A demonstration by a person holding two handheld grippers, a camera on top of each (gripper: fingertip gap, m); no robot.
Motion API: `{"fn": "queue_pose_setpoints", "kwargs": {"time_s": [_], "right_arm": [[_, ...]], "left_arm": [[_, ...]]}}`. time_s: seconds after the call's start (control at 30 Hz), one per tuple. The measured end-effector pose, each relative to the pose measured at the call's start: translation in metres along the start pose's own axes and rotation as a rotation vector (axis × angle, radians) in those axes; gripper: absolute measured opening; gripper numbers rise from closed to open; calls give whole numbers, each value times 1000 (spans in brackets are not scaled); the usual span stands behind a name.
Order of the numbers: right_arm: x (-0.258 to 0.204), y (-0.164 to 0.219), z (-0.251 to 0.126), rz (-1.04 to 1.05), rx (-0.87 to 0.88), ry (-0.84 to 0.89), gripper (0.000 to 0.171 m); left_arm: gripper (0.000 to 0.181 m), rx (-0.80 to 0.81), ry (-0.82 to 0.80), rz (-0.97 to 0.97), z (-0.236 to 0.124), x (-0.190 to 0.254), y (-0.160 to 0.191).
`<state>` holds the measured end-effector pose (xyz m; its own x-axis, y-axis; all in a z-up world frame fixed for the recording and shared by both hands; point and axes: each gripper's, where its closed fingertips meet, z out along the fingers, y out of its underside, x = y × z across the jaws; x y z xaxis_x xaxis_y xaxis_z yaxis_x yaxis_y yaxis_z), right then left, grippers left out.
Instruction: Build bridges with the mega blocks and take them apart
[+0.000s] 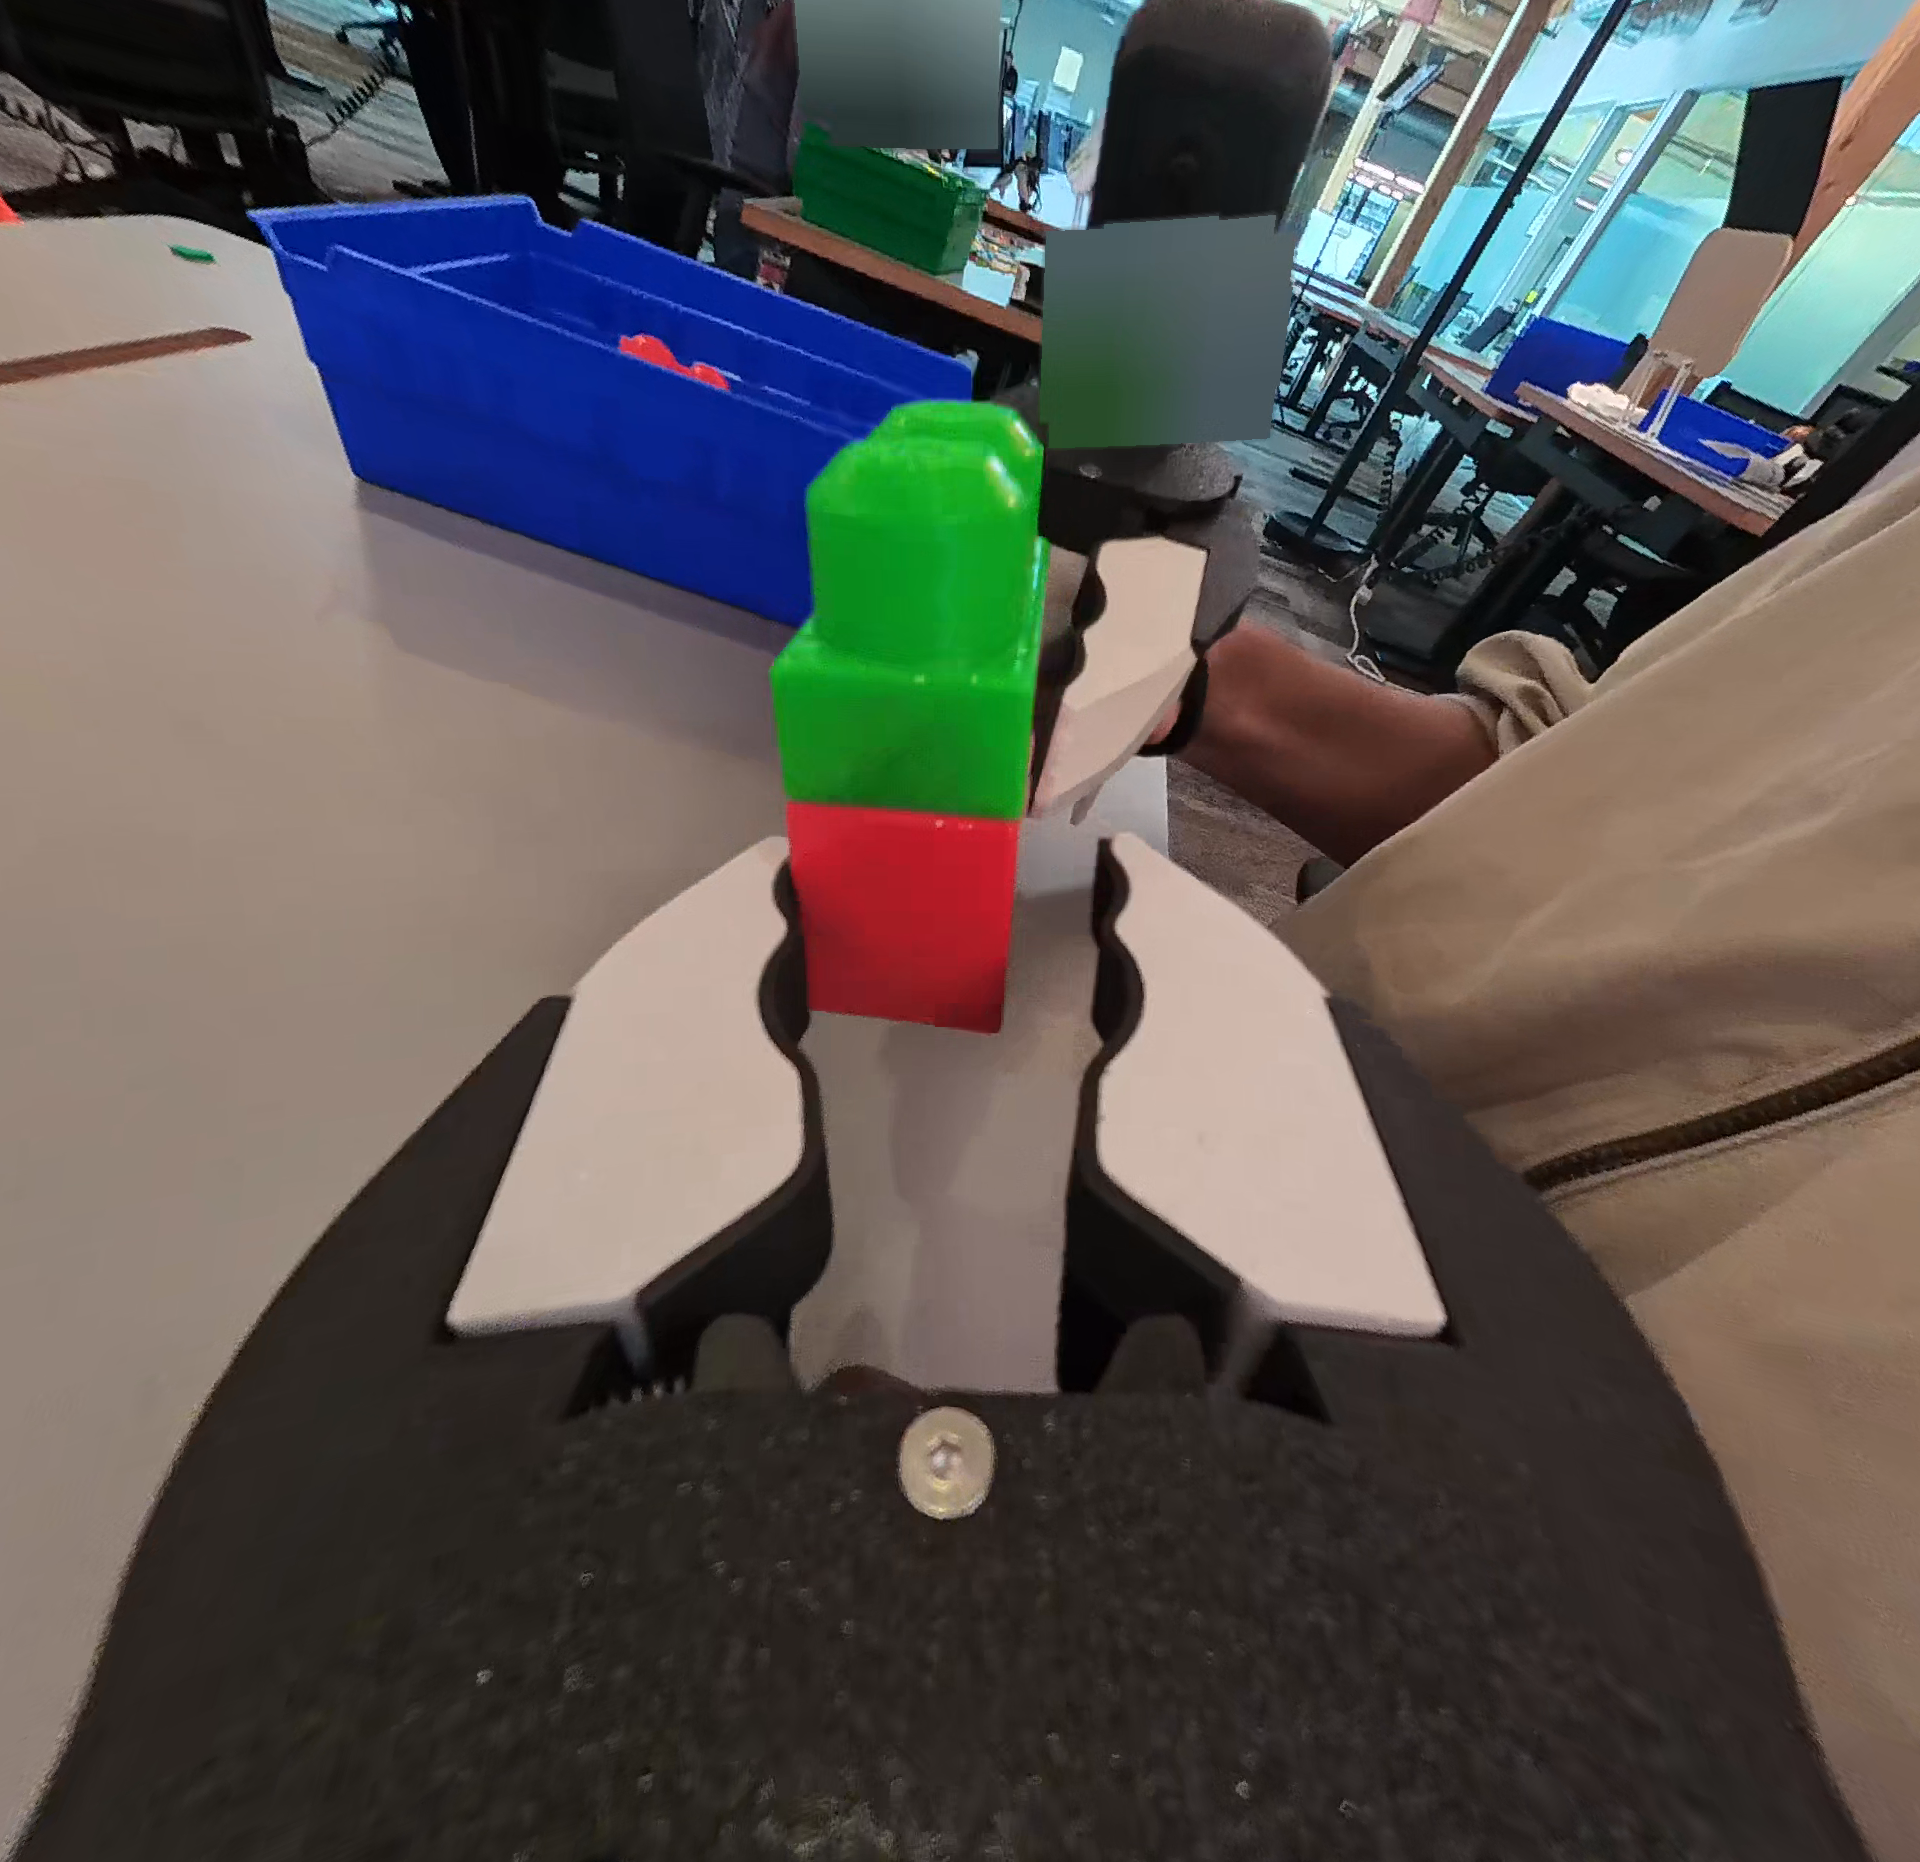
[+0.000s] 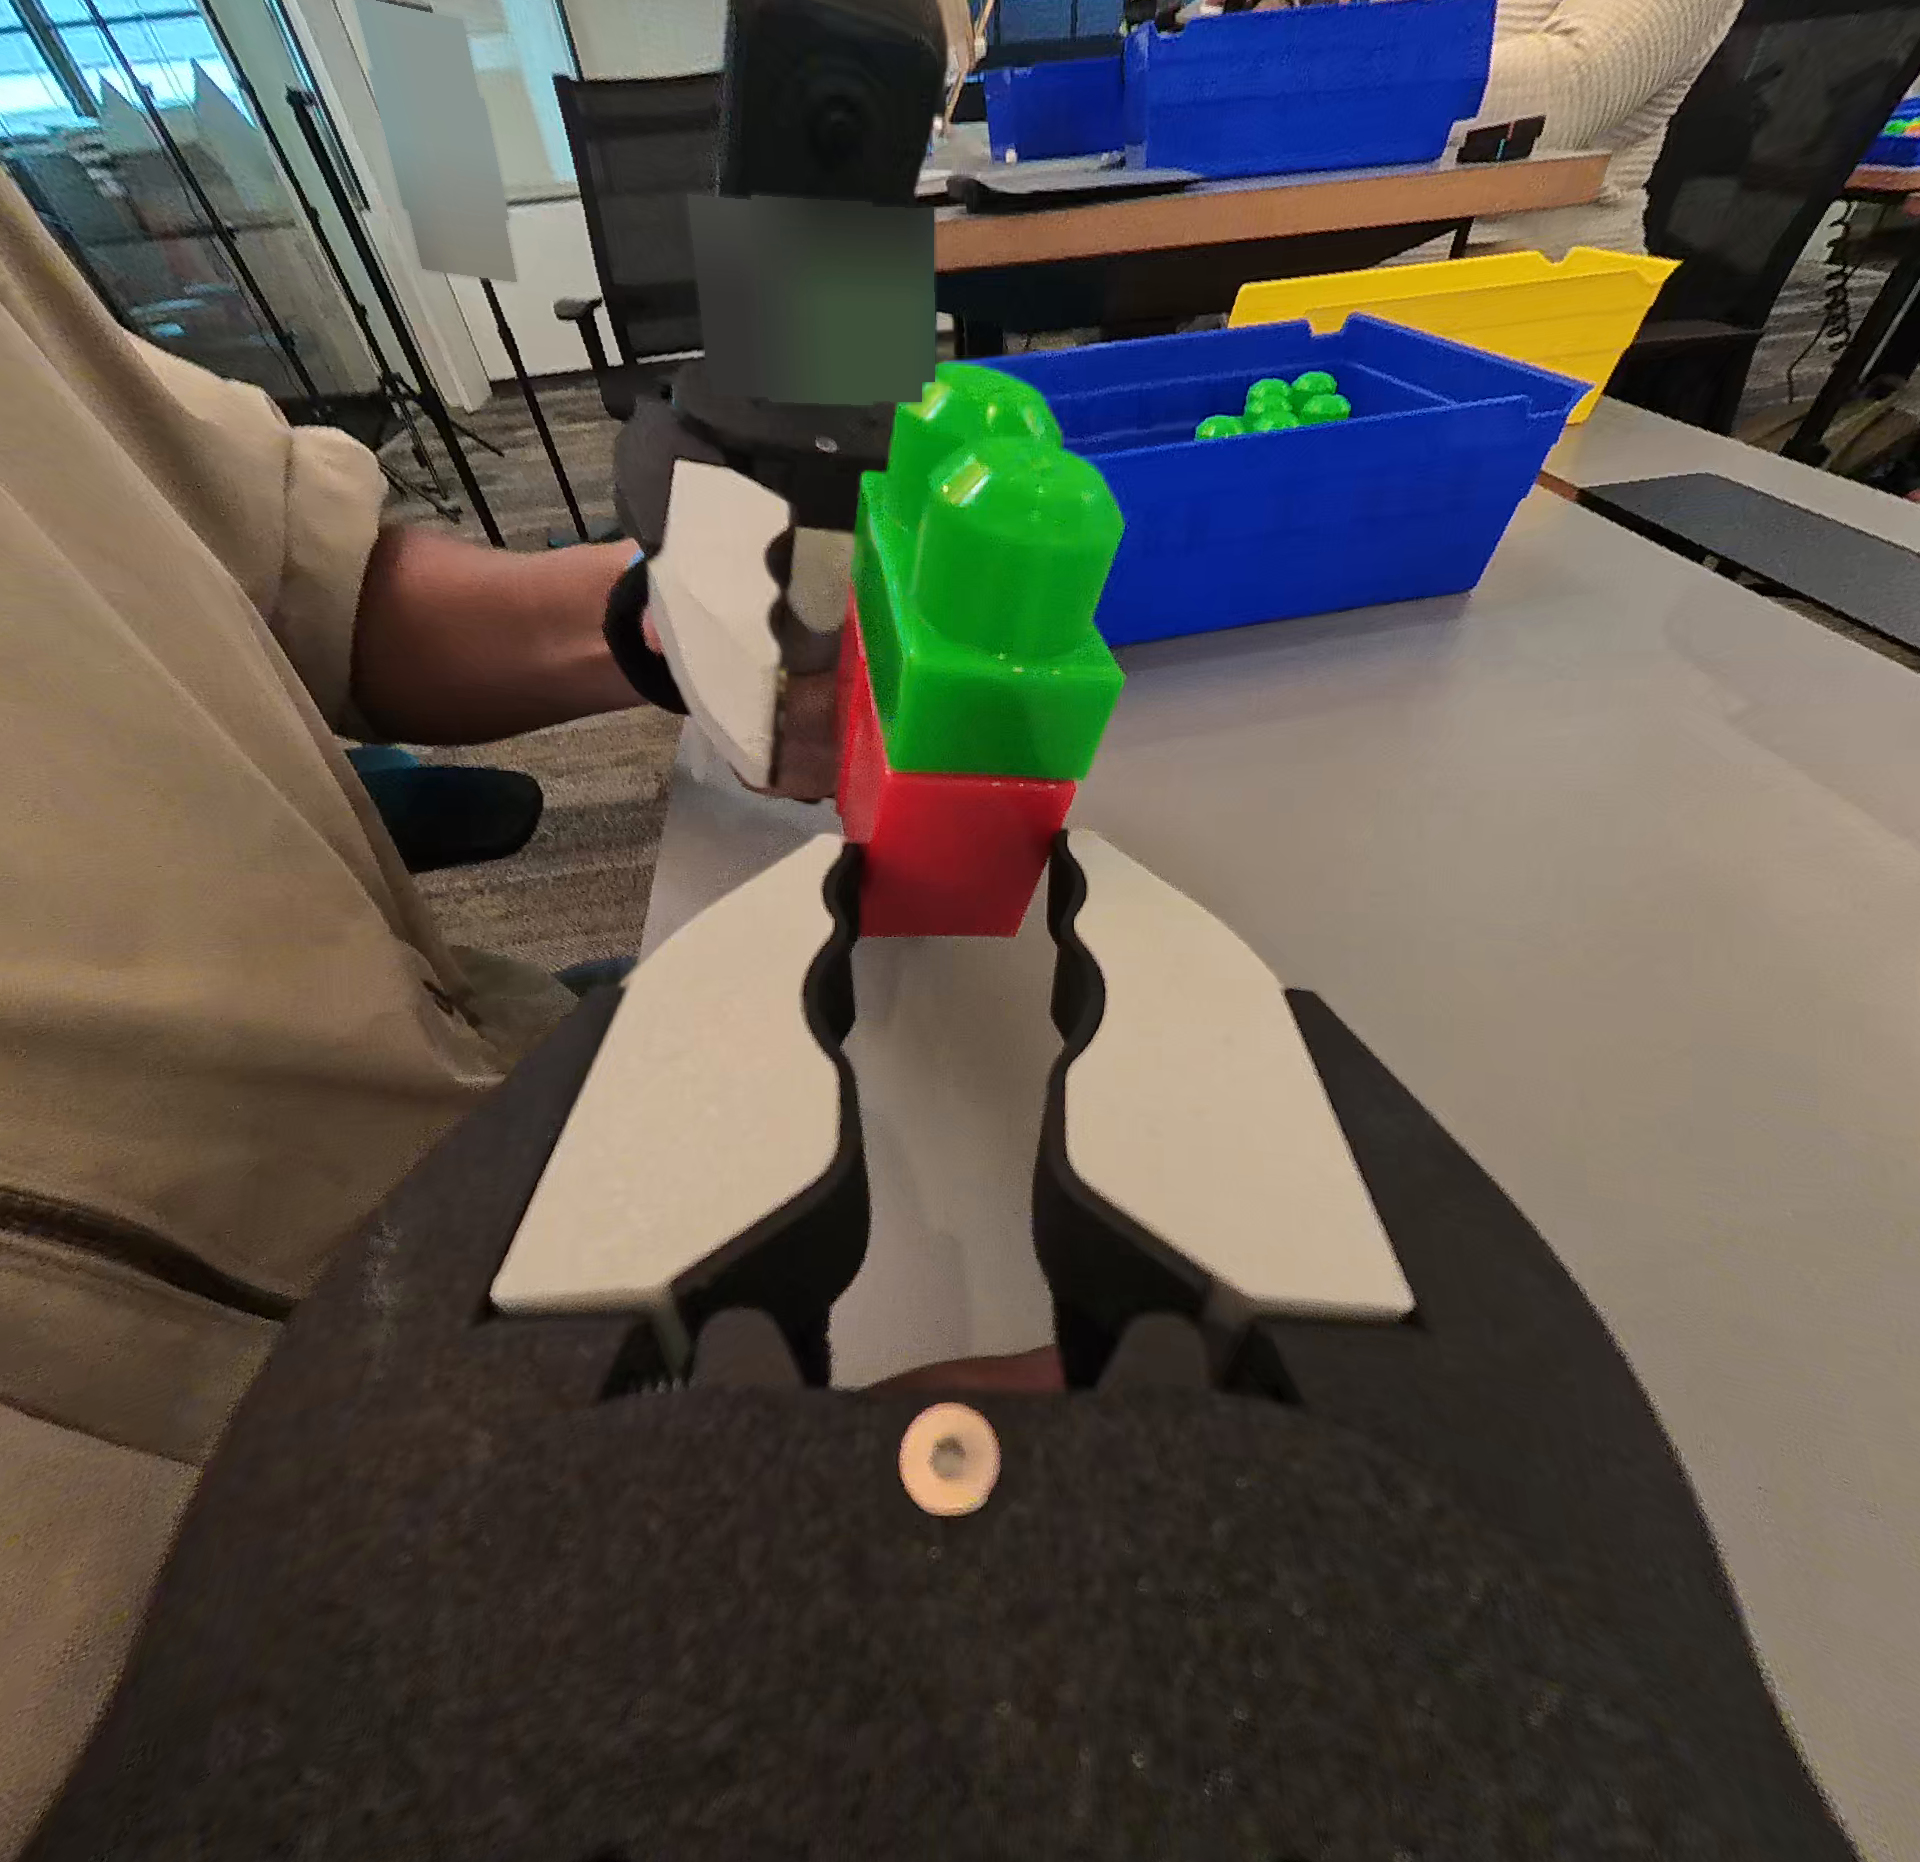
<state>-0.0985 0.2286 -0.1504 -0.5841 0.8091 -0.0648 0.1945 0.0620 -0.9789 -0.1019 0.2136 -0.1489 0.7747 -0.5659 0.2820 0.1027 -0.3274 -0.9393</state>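
Left wrist view: blue bin [image 1: 582, 430] behind green block [image 1: 914, 617], red block [image 1: 904, 919].

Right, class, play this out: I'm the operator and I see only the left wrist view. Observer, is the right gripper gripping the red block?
Observer: It looks so. In the right wrist view the right gripper has both fingers against the sides of the red block.
Operator: Any spare pieces on that side?
Observer: Several green blocks lie in a blue bin beyond the red block, to its right.
Operator: Anything behind that bin?
Observer: A yellow bin.
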Motion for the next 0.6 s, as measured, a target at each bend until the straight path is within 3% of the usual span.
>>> {"fn": "queue_pose_setpoints", "kwargs": {"time_s": [0.23, 0.33, 0.6], "right_arm": [[-5, 15, 7, -40, -94, -30, 34], [-9, 19, 8, -46, -127, -59, 34], [-5, 24, 7, -74, -176, -39, 35]], "left_arm": [[57, -42, -8, 25, -2, -7, -3], [39, -56, 38, 37, -2, -3, -3], [38, -83, 31, 85, 0, -6, 5]]}}
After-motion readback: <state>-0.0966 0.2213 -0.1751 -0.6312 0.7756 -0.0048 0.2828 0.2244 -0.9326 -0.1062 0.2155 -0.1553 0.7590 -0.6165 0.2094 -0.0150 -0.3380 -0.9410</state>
